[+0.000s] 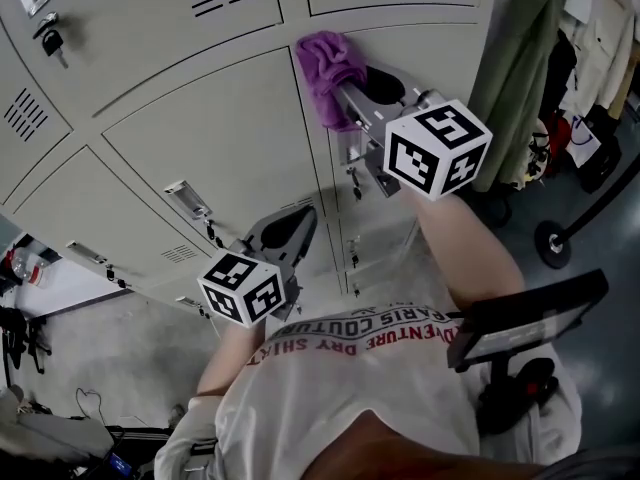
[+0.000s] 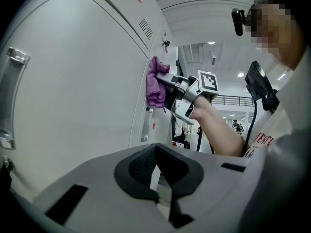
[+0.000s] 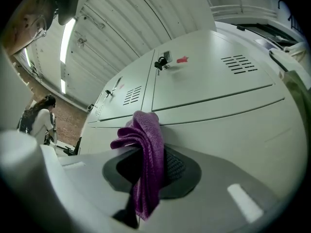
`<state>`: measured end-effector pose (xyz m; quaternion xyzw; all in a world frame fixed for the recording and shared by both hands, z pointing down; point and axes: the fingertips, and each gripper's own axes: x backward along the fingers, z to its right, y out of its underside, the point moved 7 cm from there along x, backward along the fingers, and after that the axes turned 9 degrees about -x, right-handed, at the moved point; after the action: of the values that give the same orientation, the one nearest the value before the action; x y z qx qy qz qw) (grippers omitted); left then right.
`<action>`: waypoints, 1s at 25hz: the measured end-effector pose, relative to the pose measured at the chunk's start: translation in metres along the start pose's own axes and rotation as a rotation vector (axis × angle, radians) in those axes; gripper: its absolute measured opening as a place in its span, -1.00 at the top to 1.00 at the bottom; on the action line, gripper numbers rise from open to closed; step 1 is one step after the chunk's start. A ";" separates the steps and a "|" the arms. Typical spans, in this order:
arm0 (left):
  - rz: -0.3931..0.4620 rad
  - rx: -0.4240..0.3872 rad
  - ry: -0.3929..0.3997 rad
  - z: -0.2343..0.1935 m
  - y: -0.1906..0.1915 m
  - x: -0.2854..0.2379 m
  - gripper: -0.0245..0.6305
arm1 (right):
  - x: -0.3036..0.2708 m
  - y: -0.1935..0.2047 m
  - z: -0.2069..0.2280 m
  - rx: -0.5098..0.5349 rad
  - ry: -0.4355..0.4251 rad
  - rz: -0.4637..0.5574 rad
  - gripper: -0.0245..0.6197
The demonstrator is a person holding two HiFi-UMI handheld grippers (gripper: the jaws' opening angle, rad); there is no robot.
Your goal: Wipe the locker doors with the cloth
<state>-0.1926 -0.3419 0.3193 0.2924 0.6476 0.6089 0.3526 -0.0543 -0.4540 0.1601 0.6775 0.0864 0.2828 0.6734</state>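
Right gripper view first: right gripper [image 3: 148, 174] is clamped on the purple cloth [image 3: 145, 144]. The pads bite it mid-length, a folded bunch pokes out past the tips, and a tail drops back btwn the jaws toward the cam. Left gripper view: left gripper [image 2: 158, 171] has jaws together, nothing btwn them, and sits low and well apart from the work. Head view confirms it: right gripper [image 1: 347, 96] is up w/ the cloth [image 1: 326, 66] at its tips, and left gripper [image 1: 290, 233] is down by the torso.

Where's the cloth? Against a grey locker door [image 1: 210, 138], right by the seam w/ the neighbouring door. From the left side the cloth [image 2: 156, 84] looks flat on the metal, touching as far as I can tell. Its long axis runs up-down the door face, bunched end on top, loose end hanging. The wad faces into the panel.

My read: we're in the wiping step, contact made. I can't tell how much of the doors is done. Nxt move calls for a steady push into the door and a sweep across, prob sideways so the long edge does the work. Watch-outs: the latch handle [image 1: 188, 200] lower left and the key [image 1: 50, 40] in the upper lock could each snag that loose tail. Coats [image 1: 520, 78] hang off to the right, no issue.
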 end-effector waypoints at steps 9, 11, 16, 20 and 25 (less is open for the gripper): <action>-0.012 -0.004 0.028 0.004 -0.001 -0.009 0.93 | 0.018 -0.008 0.025 -0.004 0.073 -0.004 0.76; -0.013 -0.005 0.038 0.006 -0.001 -0.012 0.93 | 0.025 -0.012 0.035 -0.001 0.105 0.004 0.76; -0.017 -0.006 0.054 0.008 0.001 -0.016 0.93 | 0.047 -0.020 0.064 0.012 0.204 0.027 0.76; -0.021 -0.006 0.058 0.009 0.002 -0.017 0.93 | 0.066 -0.026 0.092 0.011 0.298 0.047 0.76; -0.026 -0.001 0.057 0.008 0.003 -0.016 0.93 | 0.091 -0.035 0.128 0.009 0.411 0.073 0.76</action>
<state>-0.1771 -0.3501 0.3240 0.2665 0.6607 0.6127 0.3421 0.0940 -0.5165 0.1589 0.6112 0.1989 0.4389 0.6279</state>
